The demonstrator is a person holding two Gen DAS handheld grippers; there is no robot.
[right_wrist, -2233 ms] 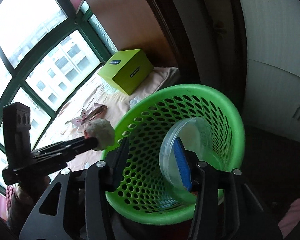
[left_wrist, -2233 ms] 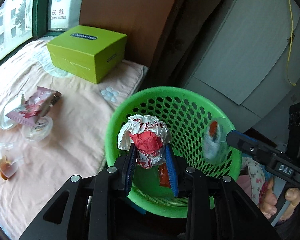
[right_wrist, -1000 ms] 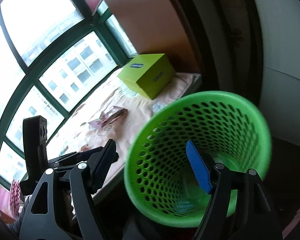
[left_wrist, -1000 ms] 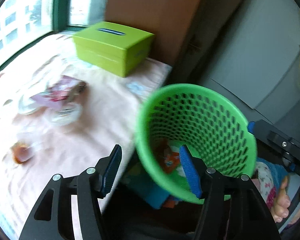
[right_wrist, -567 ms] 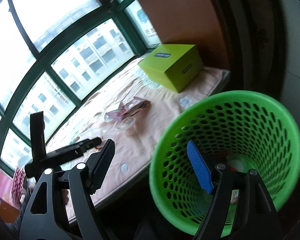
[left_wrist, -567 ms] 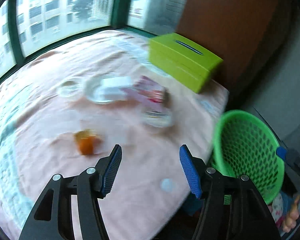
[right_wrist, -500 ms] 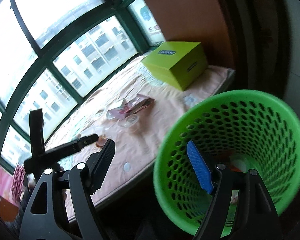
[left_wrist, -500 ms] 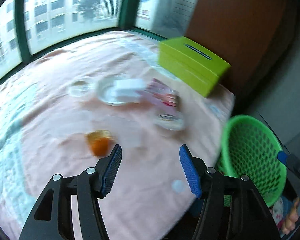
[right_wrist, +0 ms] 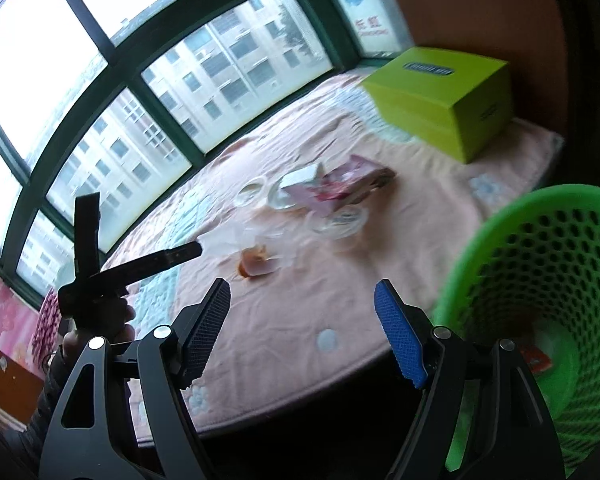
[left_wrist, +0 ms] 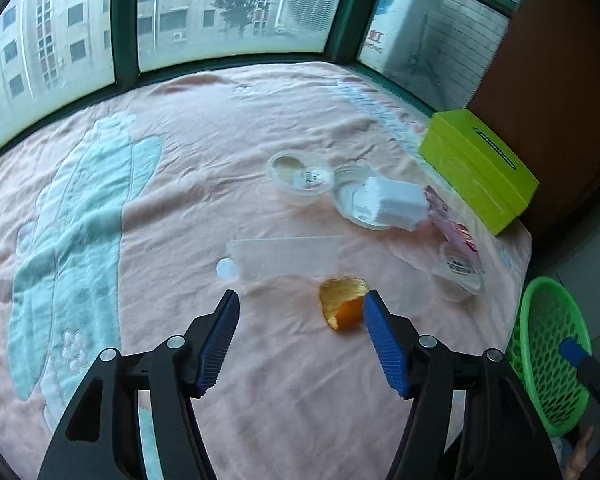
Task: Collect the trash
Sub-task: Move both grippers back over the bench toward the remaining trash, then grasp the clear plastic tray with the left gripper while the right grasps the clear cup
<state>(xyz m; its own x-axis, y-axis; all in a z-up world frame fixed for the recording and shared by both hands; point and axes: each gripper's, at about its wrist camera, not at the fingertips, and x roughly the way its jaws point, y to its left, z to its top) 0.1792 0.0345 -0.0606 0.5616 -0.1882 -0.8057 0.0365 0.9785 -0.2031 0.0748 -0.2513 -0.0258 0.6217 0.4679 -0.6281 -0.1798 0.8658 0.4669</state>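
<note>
My left gripper (left_wrist: 300,312) hangs over the pink bedspread (left_wrist: 180,208) with its jaws opening and nothing between them. An orange peel (left_wrist: 342,306) lies just ahead, close to its right finger. Beyond it lie a clear plastic tray (left_wrist: 284,256), a clear cup (left_wrist: 300,176), a white carton (left_wrist: 388,202) on a lid, a pink wrapper (left_wrist: 448,220) and a small clear tub (left_wrist: 460,272). My right gripper (right_wrist: 302,312) is open and empty, between the bed edge and the green basket (right_wrist: 540,280). The left gripper (right_wrist: 196,250) also shows in the right wrist view, reaching over the bed.
A lime green tissue box (left_wrist: 480,168) stands at the bed's far right corner by a brown wall. Dark green window frames (left_wrist: 124,20) run behind the bed. The basket (left_wrist: 548,352) stands on the floor off the bed's right edge. A hand (right_wrist: 112,312) holds the left gripper.
Both grippers let their trash fall into the basket, then swung away toward the bed. The left gripper now faces the litter on the bedspread with wider jaws. The basket slid to the right.
</note>
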